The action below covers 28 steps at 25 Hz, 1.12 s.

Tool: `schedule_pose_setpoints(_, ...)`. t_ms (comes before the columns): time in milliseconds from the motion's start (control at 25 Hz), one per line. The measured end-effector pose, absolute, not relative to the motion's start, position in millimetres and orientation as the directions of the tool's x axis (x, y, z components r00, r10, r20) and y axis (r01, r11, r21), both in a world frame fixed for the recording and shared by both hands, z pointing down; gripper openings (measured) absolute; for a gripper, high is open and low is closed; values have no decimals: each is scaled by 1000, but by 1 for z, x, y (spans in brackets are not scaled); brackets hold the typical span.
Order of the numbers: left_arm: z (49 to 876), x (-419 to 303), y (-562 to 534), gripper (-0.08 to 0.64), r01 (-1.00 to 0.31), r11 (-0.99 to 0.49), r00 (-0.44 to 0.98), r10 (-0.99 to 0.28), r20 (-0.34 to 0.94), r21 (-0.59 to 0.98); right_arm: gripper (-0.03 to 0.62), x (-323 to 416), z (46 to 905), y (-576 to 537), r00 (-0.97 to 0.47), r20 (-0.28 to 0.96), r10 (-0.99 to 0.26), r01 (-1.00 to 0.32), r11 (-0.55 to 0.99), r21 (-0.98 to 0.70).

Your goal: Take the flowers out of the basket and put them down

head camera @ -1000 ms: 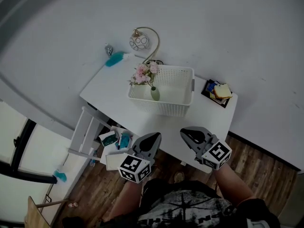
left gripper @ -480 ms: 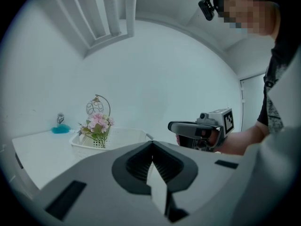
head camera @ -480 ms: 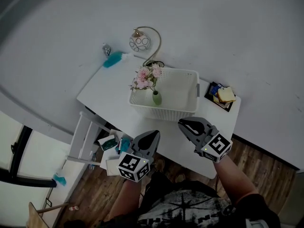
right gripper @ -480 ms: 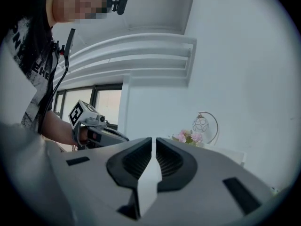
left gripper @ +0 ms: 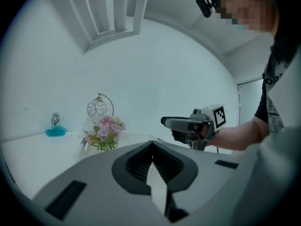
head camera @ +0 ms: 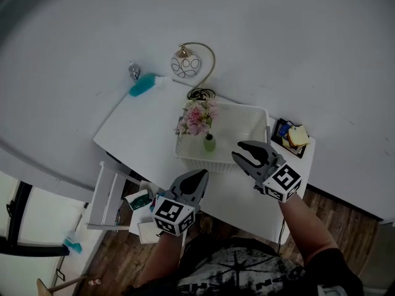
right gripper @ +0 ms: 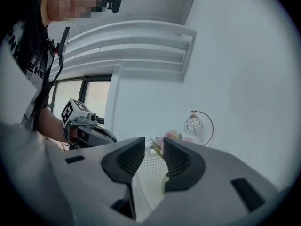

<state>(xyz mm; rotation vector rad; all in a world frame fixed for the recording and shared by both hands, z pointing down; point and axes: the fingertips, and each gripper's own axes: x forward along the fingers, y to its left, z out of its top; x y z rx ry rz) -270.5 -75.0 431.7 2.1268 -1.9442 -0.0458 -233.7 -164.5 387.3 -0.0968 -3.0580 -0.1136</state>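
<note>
Pink flower bunch (head camera: 199,116) in its little green vase (head camera: 210,143) sits at the left end of the white perforated plastic basket (head camera: 194,156). The right gripper (head camera: 242,153) covers the basket's front-right corner; its jaws have just been opening and nothing is between them. The left gripper (head camera: 199,176) hangs near the basket's front, jaws closed and empty.

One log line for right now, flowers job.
phase: pre-grasp | flowers: in green vase inside basket, untouched | left claw: shut, empty | right claw: just been opening, nothing between, near basket front
</note>
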Motion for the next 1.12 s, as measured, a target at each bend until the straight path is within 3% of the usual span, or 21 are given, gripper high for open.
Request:
schedule_pose_setpoints(360,444,-318,-92,14,-962,-87,130,-979,154,258,170,-298,419,-199,-976,200,89,112,988,105)
schedule_pose_setpoints(640,451,-341,-100,14,-955,-84,133,-979,156,285,209,-338,453,-233,-954,269,128,145,989,41)
schedule_pose_setpoints(1120,472,-353,-105,14,-940,-86,149,-974,170,330,245,-363,571,-233,-800,555,230,284,959,13)
